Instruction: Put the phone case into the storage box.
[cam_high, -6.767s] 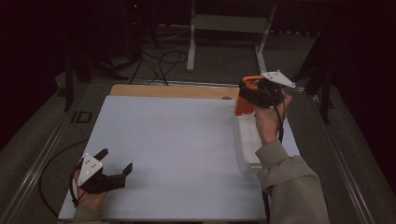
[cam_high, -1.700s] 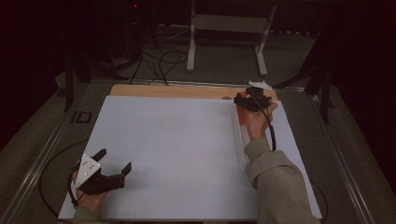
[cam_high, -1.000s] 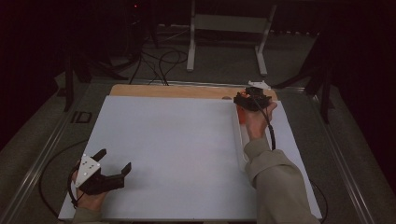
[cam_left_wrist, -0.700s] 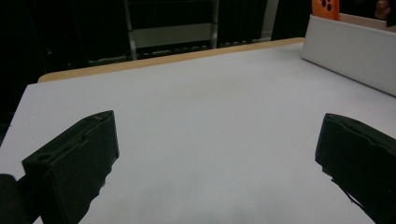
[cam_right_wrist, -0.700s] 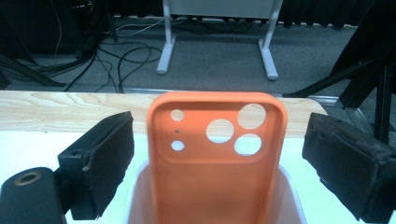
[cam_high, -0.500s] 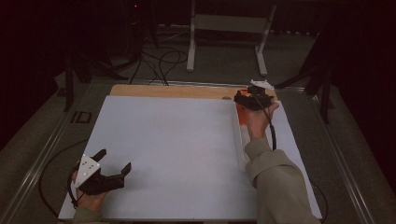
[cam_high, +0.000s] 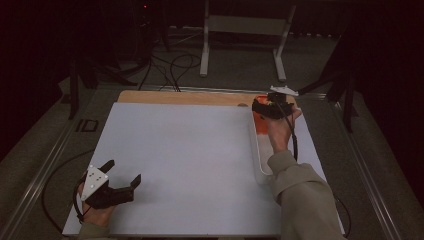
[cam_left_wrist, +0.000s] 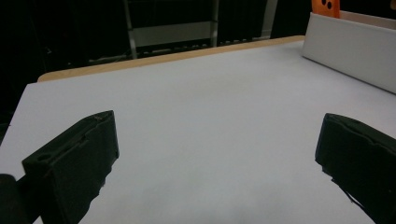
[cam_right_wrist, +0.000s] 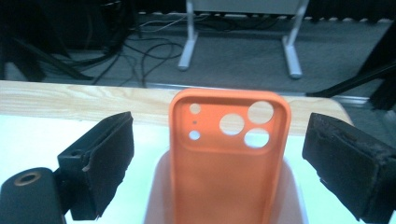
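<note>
So, the white table (cam_high: 190, 160) takes up most of the high view, with a strip of bare wood (cam_high: 180, 97) along its far edge. On its right side lies a long white tray (cam_high: 258, 155), running from near the far edge back toward the person; the left gripper view catches its wall (cam_left_wrist: 345, 51) at upper right.

An orange phone case (cam_right_wrist: 229, 163) stands upright in the tray's far end, camera holes at the top (three big, a few small). In the high view it's partly hidden behind the gripper, orange showing at (cam_high: 261, 127); a corner of it peeks over the tray wall in the left gripper view (cam_left_wrist: 325, 6).

The right gripper (cam_right_wrist: 219, 163) sits at the tray's far end, its jaws spread wide, one on each side of the case, clear gaps both sides, not touching it. They have just been opening.

The left gripper (cam_high: 122, 177) rests at the near left corner of the table, well apart from the tray, jaws wide, bare table between them.
</note>
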